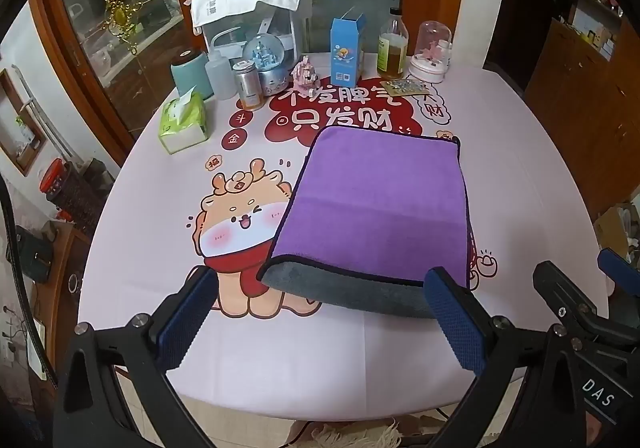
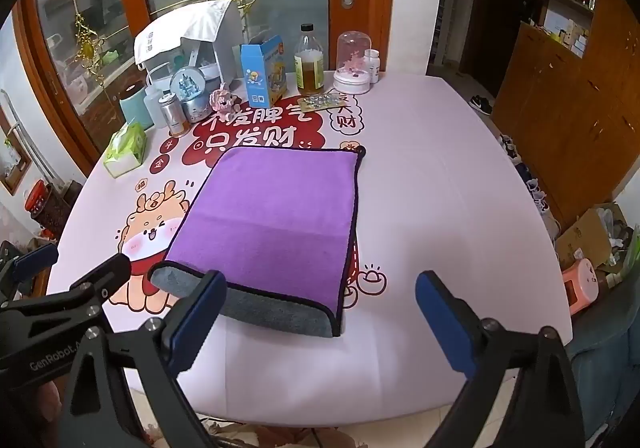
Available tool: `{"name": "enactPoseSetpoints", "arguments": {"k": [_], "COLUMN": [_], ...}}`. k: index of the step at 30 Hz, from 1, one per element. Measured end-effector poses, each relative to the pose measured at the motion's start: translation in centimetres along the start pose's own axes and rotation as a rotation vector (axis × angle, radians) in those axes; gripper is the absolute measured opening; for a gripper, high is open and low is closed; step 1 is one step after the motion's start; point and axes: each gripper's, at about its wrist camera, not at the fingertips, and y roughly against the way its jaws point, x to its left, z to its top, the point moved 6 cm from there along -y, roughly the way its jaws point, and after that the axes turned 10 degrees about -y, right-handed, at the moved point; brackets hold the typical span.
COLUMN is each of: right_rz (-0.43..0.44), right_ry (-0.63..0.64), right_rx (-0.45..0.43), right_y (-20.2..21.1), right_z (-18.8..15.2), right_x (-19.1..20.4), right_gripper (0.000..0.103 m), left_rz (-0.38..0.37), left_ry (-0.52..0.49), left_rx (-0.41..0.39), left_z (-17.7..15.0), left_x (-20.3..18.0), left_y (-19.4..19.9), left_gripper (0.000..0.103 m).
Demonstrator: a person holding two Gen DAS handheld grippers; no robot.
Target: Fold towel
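Clutter like the tissue pack [image 1: 183, 122], bottle [image 1: 391, 44] and box [image 1: 347, 49] sits behind the folded towel [image 1: 380, 203] on the surface [image 1: 520, 183], both hand-held grippers, left [image 1: 320, 322] and right [image 2: 320, 322], spread wide, gripping nothing.

Soft, even indoor light; fisheye edges bend and darken, perhaps slightly blurred.

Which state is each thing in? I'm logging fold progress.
towel: folded over, purple up, grey underside showing at near edge, flat on table
left gripper: open, empty
right gripper: open, empty
blue box: upright, top flap open
oil bottle: upright, capped
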Motion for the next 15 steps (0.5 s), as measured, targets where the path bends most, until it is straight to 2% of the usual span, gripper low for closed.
{"name": "enactPoseSetpoints", "arguments": {"k": [15], "right_rz": [0.006], "right_ry": [0.004], "right_rx": [-0.003], "right_y": [-0.04], "right_z": [0.03], "right_x": [0.15], "right_gripper": [0.096], "left_rz": [-0.016], "left_ry": [0.016], "left_rx": [-0.006], "left_z": [0.34], "left_x": [-0.31], "left_y": [-0.44], "left_gripper": [0.101]}}
